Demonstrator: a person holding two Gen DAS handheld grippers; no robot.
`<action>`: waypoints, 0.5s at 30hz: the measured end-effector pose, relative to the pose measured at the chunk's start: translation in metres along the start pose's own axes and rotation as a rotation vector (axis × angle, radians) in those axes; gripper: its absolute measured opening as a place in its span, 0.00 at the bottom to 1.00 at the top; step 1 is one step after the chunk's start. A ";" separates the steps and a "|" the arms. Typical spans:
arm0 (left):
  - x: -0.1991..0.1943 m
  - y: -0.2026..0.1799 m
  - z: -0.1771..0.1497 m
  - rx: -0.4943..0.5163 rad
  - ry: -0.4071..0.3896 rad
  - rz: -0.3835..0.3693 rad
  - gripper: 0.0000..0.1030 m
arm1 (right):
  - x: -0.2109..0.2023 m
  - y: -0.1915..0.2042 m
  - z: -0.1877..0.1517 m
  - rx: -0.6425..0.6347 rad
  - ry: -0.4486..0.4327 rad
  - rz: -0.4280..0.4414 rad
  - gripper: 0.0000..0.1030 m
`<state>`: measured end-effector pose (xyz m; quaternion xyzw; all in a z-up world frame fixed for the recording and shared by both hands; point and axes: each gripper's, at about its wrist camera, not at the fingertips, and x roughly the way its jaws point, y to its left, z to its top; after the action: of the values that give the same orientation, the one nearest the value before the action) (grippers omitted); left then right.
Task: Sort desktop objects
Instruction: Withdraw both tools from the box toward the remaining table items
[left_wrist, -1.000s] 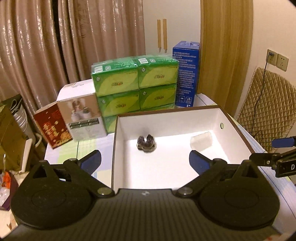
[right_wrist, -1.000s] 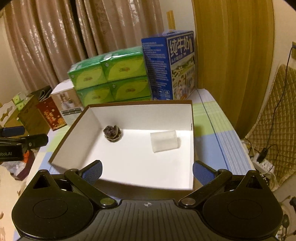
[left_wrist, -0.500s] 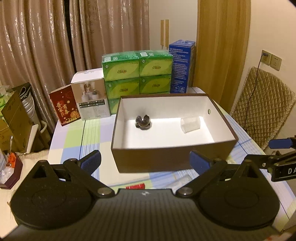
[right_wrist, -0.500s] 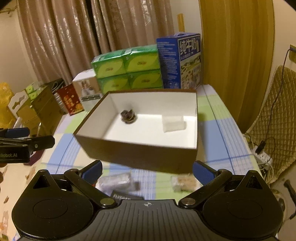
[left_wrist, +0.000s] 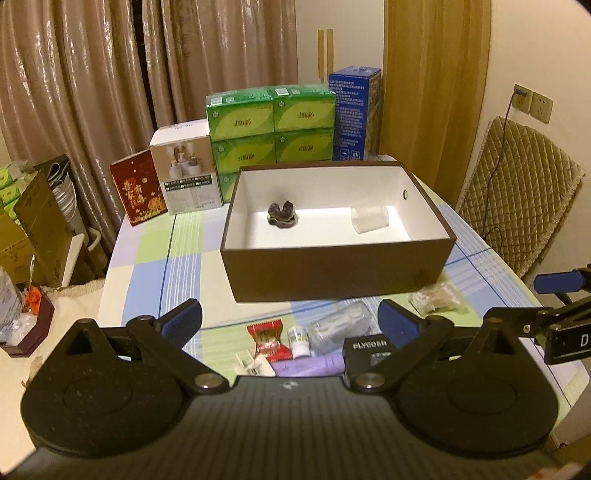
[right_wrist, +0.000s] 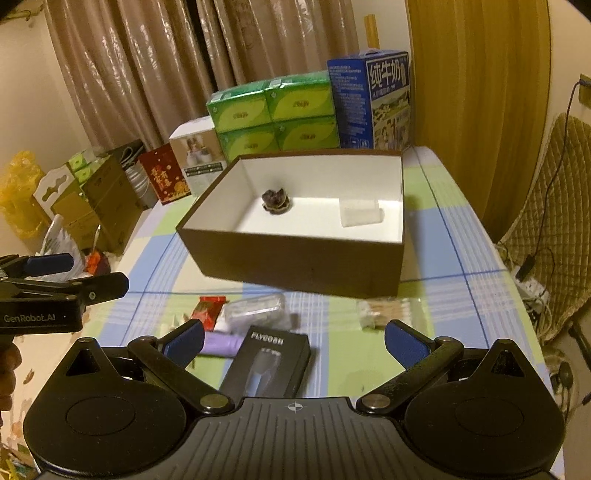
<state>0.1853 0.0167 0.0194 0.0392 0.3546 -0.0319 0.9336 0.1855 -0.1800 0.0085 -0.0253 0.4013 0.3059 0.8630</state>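
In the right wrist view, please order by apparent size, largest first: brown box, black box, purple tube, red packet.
1. brown box
2. black box, though it lies nearer the camera
3. and 4. purple tube and red packet: both partly hidden, so I cannot rank them.

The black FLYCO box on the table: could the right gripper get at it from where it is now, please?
Probably yes. The right gripper is open, and the black box lies just ahead between its fingers with nothing on top. A purple tube lies close beside the box, so it might get nudged.
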 end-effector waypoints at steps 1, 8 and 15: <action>-0.002 -0.001 -0.002 -0.002 0.003 0.003 0.97 | -0.001 0.000 -0.002 -0.001 0.005 0.001 0.98; -0.011 -0.003 -0.023 -0.012 0.035 0.007 0.97 | -0.003 0.003 -0.019 0.002 0.041 0.016 0.98; -0.014 -0.003 -0.046 -0.023 0.091 0.014 0.97 | -0.001 0.004 -0.038 0.007 0.084 0.019 0.98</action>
<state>0.1439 0.0182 -0.0057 0.0324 0.3968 -0.0195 0.9171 0.1568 -0.1882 -0.0152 -0.0313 0.4383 0.3115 0.8425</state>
